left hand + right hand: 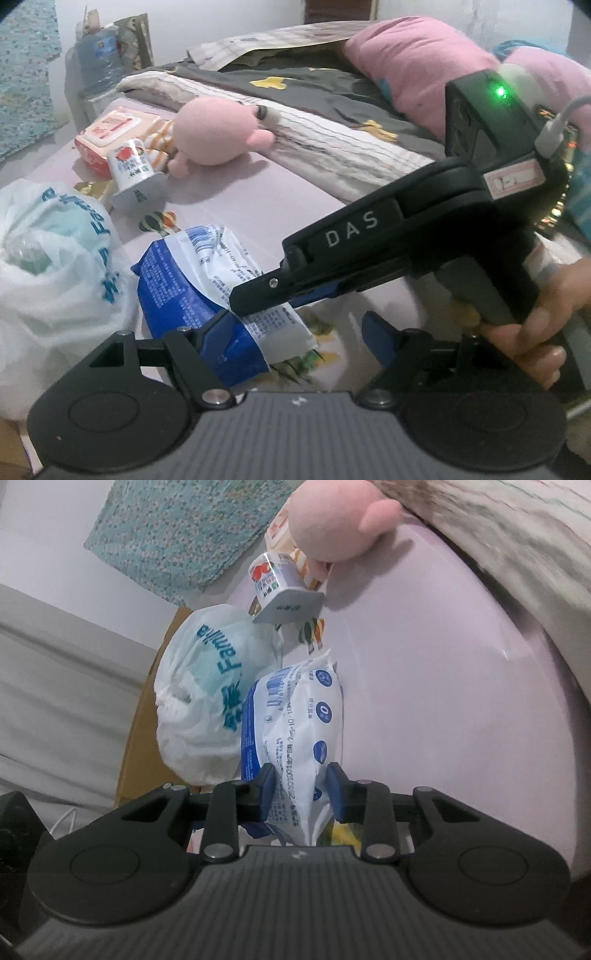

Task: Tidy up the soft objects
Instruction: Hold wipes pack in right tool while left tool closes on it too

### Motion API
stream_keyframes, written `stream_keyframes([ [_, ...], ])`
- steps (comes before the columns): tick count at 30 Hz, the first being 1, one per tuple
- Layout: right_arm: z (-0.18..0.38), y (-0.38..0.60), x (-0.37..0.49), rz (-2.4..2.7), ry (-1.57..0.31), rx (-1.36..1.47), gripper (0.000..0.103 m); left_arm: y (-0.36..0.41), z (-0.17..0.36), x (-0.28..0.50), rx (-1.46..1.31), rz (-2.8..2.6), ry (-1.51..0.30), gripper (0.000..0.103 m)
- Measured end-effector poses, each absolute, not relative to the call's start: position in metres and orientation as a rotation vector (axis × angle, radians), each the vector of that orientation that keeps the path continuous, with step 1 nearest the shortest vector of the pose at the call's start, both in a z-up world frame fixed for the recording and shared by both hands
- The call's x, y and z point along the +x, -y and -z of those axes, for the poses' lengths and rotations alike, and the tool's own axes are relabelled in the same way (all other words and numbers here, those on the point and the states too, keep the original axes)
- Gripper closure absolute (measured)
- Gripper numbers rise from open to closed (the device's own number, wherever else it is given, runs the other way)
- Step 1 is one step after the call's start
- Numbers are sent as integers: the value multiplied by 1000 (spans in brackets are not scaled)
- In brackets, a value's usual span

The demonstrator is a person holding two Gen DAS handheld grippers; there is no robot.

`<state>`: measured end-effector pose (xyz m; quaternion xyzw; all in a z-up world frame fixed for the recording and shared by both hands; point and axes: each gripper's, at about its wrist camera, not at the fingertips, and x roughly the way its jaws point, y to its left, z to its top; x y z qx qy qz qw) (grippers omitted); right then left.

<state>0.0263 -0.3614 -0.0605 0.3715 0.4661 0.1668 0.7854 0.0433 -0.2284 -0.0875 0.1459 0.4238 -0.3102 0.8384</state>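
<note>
Pinching the blue-and-white packet (295, 738), the right gripper (301, 794) is clamped; the left gripper (299, 332) gapes empty.

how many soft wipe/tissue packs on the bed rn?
2. Blue-and-white pack pinched in the right gripper, beside the white plastic bag; red-and-white pack behind the pink plush. More may be hidden.
</note>
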Motion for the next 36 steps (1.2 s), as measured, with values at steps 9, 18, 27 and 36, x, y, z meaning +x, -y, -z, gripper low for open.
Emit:
stream_keyframes([
  [9,47,357,-4,-337,-962,766,70,198,69,23,220,641,-852,12],
  [18,34,351,7,-316,-931,719,47,170,87,66,42,545,-998,10],
  [27,34,344,27,-288,-944,679,45,168,103,83,-37,564,-1049,10],
  [36,42,331,36,-282,-1010,649,45,168,109,92,-65,576,-1037,12],
])
